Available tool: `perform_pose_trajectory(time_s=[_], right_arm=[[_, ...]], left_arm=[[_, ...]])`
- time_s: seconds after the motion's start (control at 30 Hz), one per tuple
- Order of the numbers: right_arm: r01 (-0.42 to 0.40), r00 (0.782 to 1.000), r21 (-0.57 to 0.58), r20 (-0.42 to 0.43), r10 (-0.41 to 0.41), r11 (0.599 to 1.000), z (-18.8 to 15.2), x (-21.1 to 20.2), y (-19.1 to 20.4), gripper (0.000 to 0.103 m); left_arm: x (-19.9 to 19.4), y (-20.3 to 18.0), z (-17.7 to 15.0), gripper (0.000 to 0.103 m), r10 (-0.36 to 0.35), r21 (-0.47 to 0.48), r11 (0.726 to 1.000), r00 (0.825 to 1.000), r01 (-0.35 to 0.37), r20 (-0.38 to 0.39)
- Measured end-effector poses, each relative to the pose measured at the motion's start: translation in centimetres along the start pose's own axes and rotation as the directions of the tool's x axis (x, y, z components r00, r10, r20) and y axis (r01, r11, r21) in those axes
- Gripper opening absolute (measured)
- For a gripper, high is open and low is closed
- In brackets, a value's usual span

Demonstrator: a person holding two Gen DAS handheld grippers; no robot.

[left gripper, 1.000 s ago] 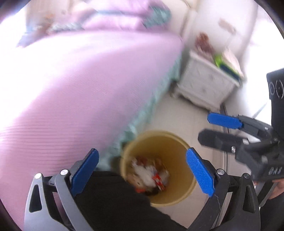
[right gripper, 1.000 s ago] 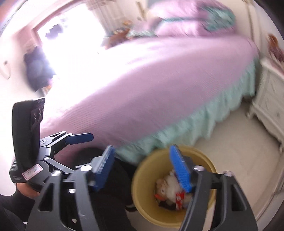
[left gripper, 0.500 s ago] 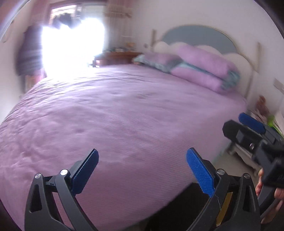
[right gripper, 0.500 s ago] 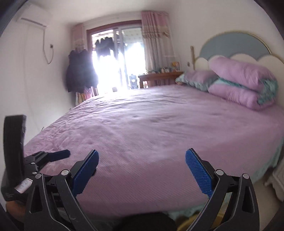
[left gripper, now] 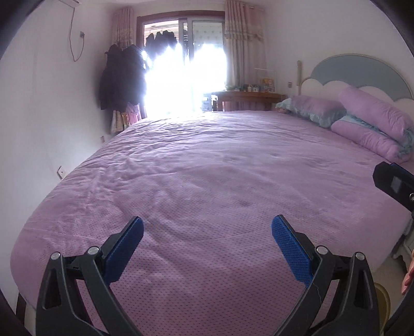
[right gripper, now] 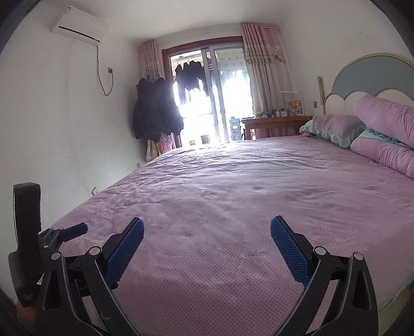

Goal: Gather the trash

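My left gripper (left gripper: 207, 230) is open and empty, held level over the near edge of a purple bed (left gripper: 207, 168). My right gripper (right gripper: 207, 230) is open and empty too, over the same bed (right gripper: 245, 186). No trash shows on the bedspread. A sliver of the yellow trash bin's rim (left gripper: 384, 302) peeks out at the lower right of the left wrist view. The left gripper also shows at the lower left of the right wrist view (right gripper: 75, 230), and the right gripper's body (left gripper: 393, 183) at the right edge of the left wrist view.
Purple pillows (left gripper: 375, 126) lie against the blue headboard (left gripper: 362, 69). A wooden desk (right gripper: 274, 124) with small items stands by the bright balcony door (right gripper: 207, 103). Dark coats (right gripper: 155, 111) hang on the left wall. An air conditioner (right gripper: 80, 24) is mounted high.
Both grippers have tilted up from the yellow trash bin on the floor to look level across the bed. The bin has dropped almost out of view. Both stay open.
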State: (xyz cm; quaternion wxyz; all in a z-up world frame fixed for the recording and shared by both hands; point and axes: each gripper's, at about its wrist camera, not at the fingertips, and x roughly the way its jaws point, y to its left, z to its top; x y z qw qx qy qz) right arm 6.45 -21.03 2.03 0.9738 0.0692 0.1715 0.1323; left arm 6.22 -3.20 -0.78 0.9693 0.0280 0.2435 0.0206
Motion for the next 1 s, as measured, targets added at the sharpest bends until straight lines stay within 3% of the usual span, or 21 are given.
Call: perform_pose_trajectory(time_s=[0.3,0.7,1.0], right_arm=[[-0.026,0.996,0.034,-0.087,0.029,0.999,-0.1,5.6,-0.1,0.095],[-0.042,0.986,0.059,-0.162,0.051,0.997,0.0,11.1,-0.7,0.095],[-0.038,0.985,0.019,-0.170,0.040,0.999,1.2,14.6,-2.9,0.095]], left_arm=[[2.6,4.4,2.5,0.099,0.060,-0.107,0.993,0.998,-0.058,0.013],[8.4,6.5,5.5,0.099,0.100,-0.109,0.989,0.995,-0.101,-0.012],[14.5,7.6,9.1,0.099,0.054,-0.117,0.991,0.998,-0.057,-0.027]])
